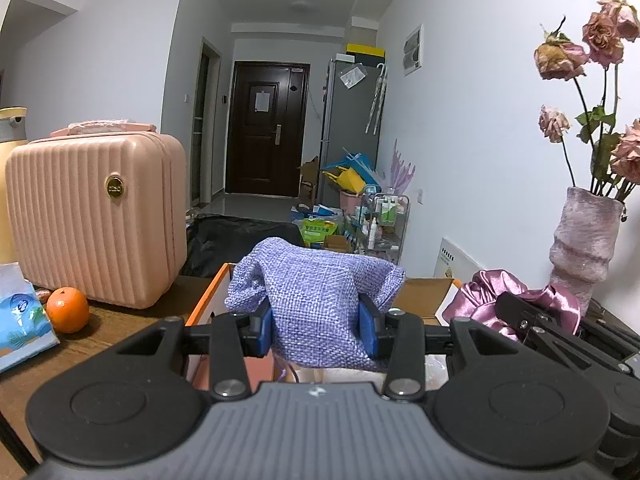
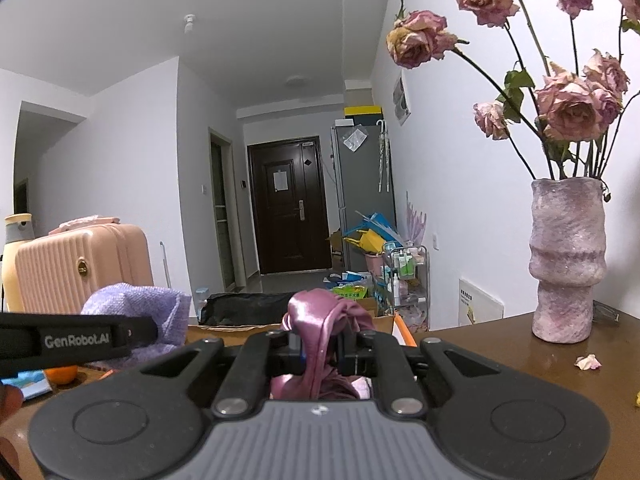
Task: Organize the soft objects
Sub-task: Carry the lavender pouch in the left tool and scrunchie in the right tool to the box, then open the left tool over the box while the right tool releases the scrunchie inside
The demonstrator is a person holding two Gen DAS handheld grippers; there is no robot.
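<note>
Left gripper (image 1: pixel 316 330) squeezed on a purple woven pouch (image 1: pixel 316 288), blue pads pressed into both sides of the cloth. Pouch lifted up, just above an open cardboard box (image 1: pixel 208 300) with an orange edge. Inside the box, something pale and soft under the pouch, too hidden to name.

Right gripper (image 2: pixel 320 350) pinched tight on a shiny pink satin cloth (image 2: pixel 324 316), jaws almost together with the cloth bunched up between them. Cloth also held up, just over the same box's far side. In the left view, the pink cloth seen on the right, beside the pouch.

Both grippers close together, side by side, over a brown wooden table (image 2: pixel 500 360).

On the left of the table, a pink ribbed case (image 1: pixel 96 220), standing up. Near it, a small orange (image 1: pixel 67 310) and a blue tissue pack (image 1: pixel 20 320).

On the right, a bumpy pink vase (image 2: pixel 566 260) full of dried roses (image 2: pixel 568 108), well apart from the box. One fallen petal (image 2: pixel 588 362) on the table near the vase.

Far back, a dark door (image 1: pixel 266 128) at the end of a hall.
</note>
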